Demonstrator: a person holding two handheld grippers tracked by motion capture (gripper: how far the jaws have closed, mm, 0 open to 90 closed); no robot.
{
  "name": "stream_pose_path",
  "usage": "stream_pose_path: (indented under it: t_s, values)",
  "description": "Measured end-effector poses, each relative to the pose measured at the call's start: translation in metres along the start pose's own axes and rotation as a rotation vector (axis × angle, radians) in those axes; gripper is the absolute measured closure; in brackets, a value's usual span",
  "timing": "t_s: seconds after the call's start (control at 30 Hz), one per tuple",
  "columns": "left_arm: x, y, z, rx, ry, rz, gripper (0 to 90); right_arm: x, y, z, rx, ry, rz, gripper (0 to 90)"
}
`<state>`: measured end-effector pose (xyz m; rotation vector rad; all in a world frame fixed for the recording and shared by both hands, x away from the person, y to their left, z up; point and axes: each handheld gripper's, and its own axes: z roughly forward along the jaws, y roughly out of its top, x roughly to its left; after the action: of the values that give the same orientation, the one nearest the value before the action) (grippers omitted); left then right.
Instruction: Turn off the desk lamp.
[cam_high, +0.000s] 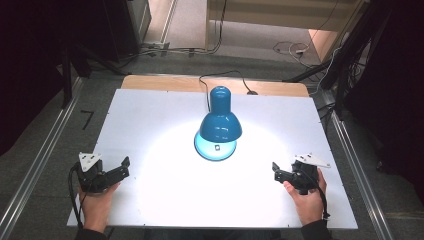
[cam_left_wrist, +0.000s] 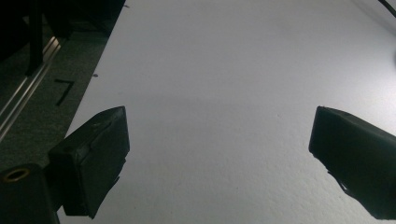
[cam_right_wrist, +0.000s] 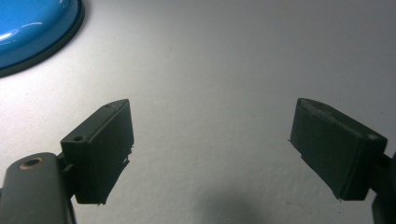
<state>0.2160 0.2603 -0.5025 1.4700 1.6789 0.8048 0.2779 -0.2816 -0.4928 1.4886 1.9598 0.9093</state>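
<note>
Resting on a white table (cam_high: 150, 120), jaws spread wide, gripping nothing.
Left gripper (cam_high: 111, 171) and right gripper (cam_high: 281, 173) flanking a lit blue desk lamp (cam_high: 219, 120), standing well ahead between them.

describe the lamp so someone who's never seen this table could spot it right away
Start at the white table, with a gripper held near each near corner. The lamp stands mid-table toward the far edge, its black cord trailing off the back. It is the glossy blue thing on the board: a round base under a bell-shaped shade, lit and casting a bright pool.
</note>
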Motion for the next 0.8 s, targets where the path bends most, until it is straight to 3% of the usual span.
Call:
stream_pose_path:
  t_s: [0.8]
  values:
    - [0.001, 0.0, 0.0, -0.001, -0.001, -0.005, 5.6, 0.027, 0.011, 0.016, 0.002, 0.025, -0.042, 12.0]
